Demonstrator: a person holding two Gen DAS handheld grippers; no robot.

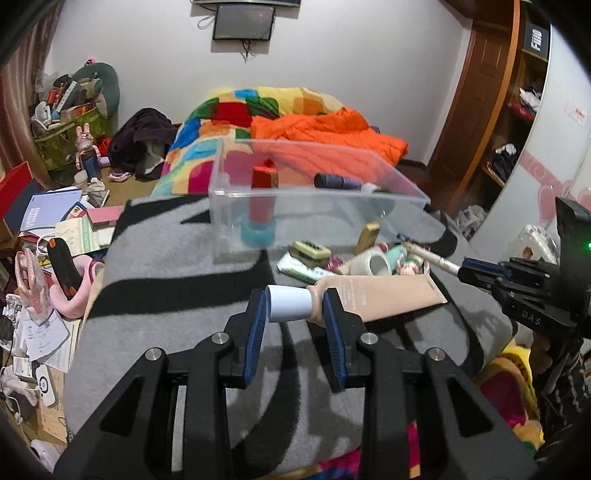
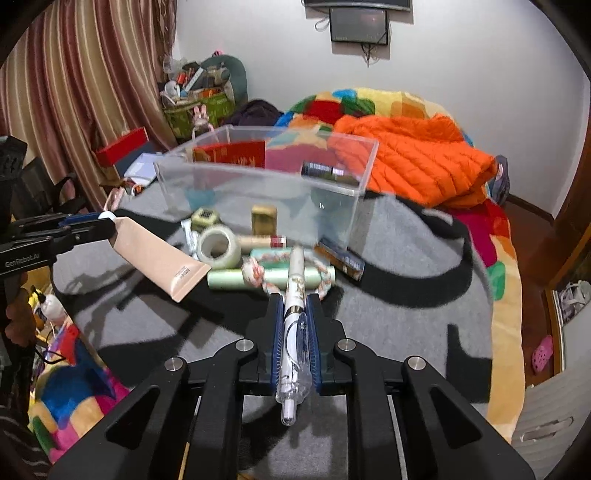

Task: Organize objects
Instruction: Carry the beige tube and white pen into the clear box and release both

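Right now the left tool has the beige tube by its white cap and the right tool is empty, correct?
Not quite. The left tool does hold the beige tube at its white cap, but the right tool is not empty: the right wrist view shows it shut on a pen.

I'm in a lived-in bedroom: a bed (image 2: 509,258) under a patchwork quilt (image 1: 229,110), striped curtains (image 2: 92,74), a wall screen (image 1: 243,22), a wooden wardrobe (image 1: 480,92), clutter (image 1: 44,221) around.
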